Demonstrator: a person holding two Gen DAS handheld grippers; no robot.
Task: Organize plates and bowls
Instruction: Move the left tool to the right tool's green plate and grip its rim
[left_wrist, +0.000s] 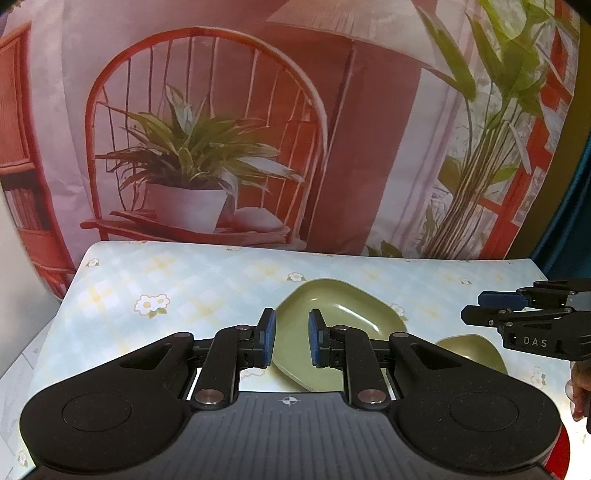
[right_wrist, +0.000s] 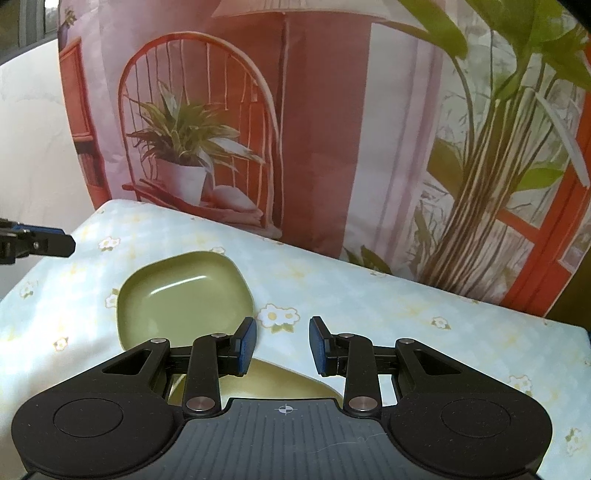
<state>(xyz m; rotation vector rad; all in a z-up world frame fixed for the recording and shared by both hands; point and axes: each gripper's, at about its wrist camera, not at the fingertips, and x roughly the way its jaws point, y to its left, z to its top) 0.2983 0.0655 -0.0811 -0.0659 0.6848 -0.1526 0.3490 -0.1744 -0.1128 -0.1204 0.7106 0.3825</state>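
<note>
Plainly, the left gripper has its blue-padded jaws apart with nothing between them; it hangs above the table, tilted downward, and the gap frames the near side of a green plate lying on the cloth below. In the left wrist view the pads sit clear of the plate's rim, and nothing shows them touching it. The right gripper likewise stands with its jaws parted and empty, held over the table; through its gap only the flowered tablecloth shows. Seen from the left wrist view, the right gripper reaches in from the right edge of the table, and part of a hand shows beneath it.

Two green dishes lie on the table. The plate is squarish with rounded corners and a shallow, glossy well, and it rests toward the middle of the table, somewhat nearer the front edge than the back. A second green dish, which looks like a bowl, sits closer to the front edge, just beside the plate, partly hidden under the right gripper's body; in the left wrist view the bowl appears right of the plate. Whether the two touch cannot be told. Behind the table's back edge hangs a printed backdrop with a red chair and potted plants.
</note>
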